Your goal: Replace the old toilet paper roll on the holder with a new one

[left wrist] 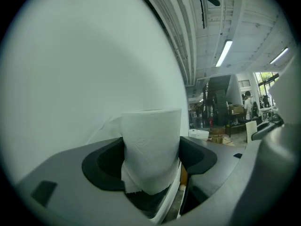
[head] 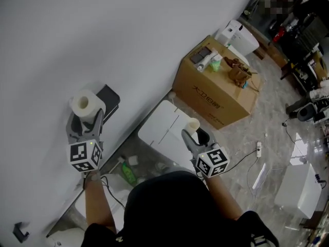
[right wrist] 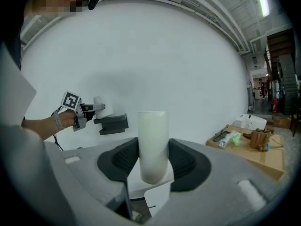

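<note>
The left tongs (head: pixel 86 120) are clamped across the sides of the new roll (head: pixel 85 103), which stands upright just beside the black holder (head: pixel 110 98) on the wall. The right tongs (head: pixel 197 136) are closed on the thin old tube (head: pixel 193 124), well apart from the holder. The new roll looks light and soft and would probably dent if squeezed. A gentle hold on its outer wall seems best, keeping the hollow middle free.

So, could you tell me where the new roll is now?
Head view, left side: the new roll is clamped in the left gripper, beside the wall holder.
</note>
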`<state>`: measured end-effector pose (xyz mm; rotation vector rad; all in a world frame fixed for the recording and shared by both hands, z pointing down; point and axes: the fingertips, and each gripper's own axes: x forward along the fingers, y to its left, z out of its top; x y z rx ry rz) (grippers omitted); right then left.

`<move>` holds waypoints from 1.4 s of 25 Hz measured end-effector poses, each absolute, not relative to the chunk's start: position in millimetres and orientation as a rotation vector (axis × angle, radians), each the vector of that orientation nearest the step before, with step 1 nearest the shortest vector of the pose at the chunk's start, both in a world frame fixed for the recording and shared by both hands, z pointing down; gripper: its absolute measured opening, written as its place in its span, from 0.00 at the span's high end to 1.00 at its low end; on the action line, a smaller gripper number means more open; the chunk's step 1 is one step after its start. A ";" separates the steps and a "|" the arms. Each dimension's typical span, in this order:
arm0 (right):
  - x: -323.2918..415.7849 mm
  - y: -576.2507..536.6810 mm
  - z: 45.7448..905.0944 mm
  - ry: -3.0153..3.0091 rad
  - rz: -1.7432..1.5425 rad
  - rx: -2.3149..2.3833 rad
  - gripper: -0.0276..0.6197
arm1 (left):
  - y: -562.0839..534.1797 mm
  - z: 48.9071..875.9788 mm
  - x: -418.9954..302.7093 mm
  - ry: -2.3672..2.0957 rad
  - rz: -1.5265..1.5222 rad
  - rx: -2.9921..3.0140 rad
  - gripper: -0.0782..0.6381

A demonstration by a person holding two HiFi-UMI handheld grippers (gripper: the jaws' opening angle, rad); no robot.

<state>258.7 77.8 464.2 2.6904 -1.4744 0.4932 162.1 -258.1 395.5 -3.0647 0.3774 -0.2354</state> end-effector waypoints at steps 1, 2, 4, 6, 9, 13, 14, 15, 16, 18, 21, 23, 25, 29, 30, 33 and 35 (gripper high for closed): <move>258.8 82.2 464.3 -1.462 0.495 2.699 0.66 | -258.6 396.8 165.0 0.374 -0.243 -3.063 0.39; 258.8 86.1 464.4 -1.451 0.498 2.706 0.66 | -259.2 398.2 167.4 0.373 -0.250 -3.061 0.39; 258.2 92.9 464.5 -1.434 0.502 2.718 0.66 | -260.4 401.6 170.4 0.374 -0.264 -3.060 0.39; 257.3 98.8 464.8 -1.422 0.504 2.727 0.66 | -260.8 405.8 172.5 0.373 -0.276 -3.063 0.39; 255.6 104.7 464.6 -1.413 0.503 2.732 0.66 | -262.7 410.5 174.4 0.370 -0.283 -3.076 0.39; 253.7 109.5 463.9 -1.409 0.505 2.736 0.66 | -264.9 414.3 175.6 0.371 -0.298 -3.061 0.39; 253.0 109.9 464.2 -1.411 0.506 2.734 0.66 | -264.7 414.7 175.6 0.371 -0.292 -3.052 0.38; 252.3 109.9 464.6 -1.413 0.507 2.733 0.66 | -264.5 415.1 175.8 0.371 -0.288 -3.041 0.38; 251.9 109.8 465.2 -1.416 0.508 2.732 0.66 | -264.5 415.6 176.1 0.370 -0.285 -3.030 0.38; 251.8 109.2 466.3 -1.421 0.509 2.730 0.66 | -264.6 416.6 176.2 0.369 -0.279 -3.022 0.38; 252.7 109.0 467.0 -1.431 0.513 2.729 0.66 | -263.6 416.9 175.1 0.373 -0.276 -3.026 0.38; 253.3 108.0 466.0 -1.440 0.514 2.728 0.66 | -262.6 415.7 174.0 0.373 -0.281 -3.031 0.38; 253.7 106.0 465.3 -1.452 0.512 2.725 0.66 | -261.3 414.1 172.0 0.375 -0.281 -3.037 0.38; 251.7 100.4 467.1 -1.494 0.513 2.704 0.66 | -259.8 409.3 163.0 0.397 -0.270 -3.033 0.38; 250.9 98.9 467.7 -1.505 0.514 2.699 0.66 | -259.4 407.9 160.3 0.402 -0.268 -3.033 0.38; 249.7 94.5 468.7 -1.536 0.515 2.680 0.66 | -256.7 407.7 151.4 0.419 -0.272 -3.034 0.38; 250.4 89.9 468.6 -1.563 0.516 2.663 0.66 | -254.2 409.9 144.1 0.437 -0.280 -3.033 0.38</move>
